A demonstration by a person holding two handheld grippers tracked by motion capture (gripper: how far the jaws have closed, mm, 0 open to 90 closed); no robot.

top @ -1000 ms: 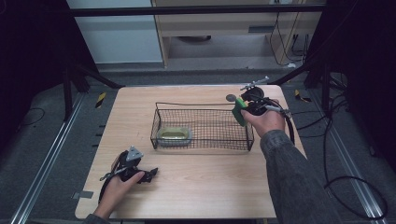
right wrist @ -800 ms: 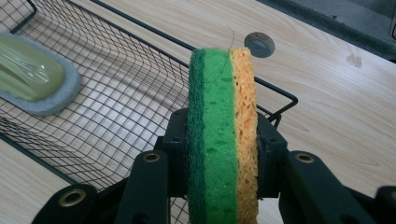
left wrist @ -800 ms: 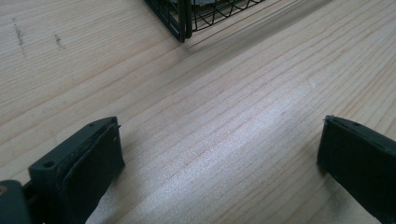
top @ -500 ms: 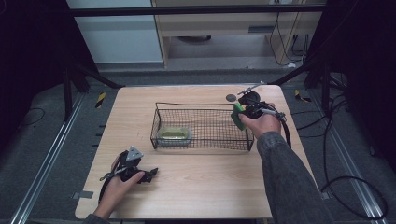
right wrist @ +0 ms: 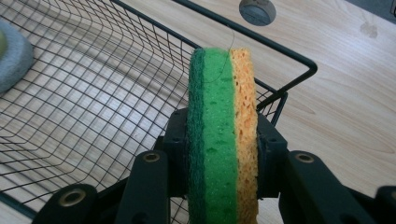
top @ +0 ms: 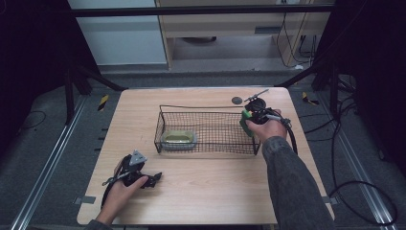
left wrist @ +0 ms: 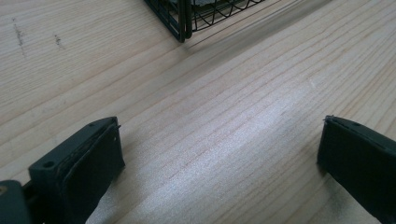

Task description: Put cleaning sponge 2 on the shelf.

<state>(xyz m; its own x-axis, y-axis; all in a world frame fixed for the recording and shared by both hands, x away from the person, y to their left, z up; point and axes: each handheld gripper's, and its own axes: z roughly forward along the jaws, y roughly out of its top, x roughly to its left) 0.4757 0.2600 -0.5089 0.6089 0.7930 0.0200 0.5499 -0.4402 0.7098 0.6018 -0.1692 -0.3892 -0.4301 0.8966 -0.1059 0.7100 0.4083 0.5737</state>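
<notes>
High view: a wire basket (top: 206, 130) sits at the middle of the table (top: 201, 191), with a scrubber (top: 178, 139) lying in its left end. The right gripper (top: 249, 120) hangs over the basket's right end, its jaws clamped on a sponge (top: 246, 122) held on edge just above the rim. A round grey disc (top: 237, 100) lies on the table beyond the basket. The left gripper (top: 152, 179) rests on the table near the front left corner, well apart from the basket, jaws pointing right. Left gripper view: the two jaws stand wide apart with bare table (left wrist: 210, 130) between them; a corner of the basket (left wrist: 187, 23) shows at the top. Right gripper view: the jaws press both faces of the sponge (right wrist: 223, 140), green layer at left, orange layer at right, upright above the basket's near corner (right wrist: 289, 93). The scrubber (right wrist: 11, 51) shows at the left edge, the disc (right wrist: 257, 10) on the table beyond the rim.
</notes>
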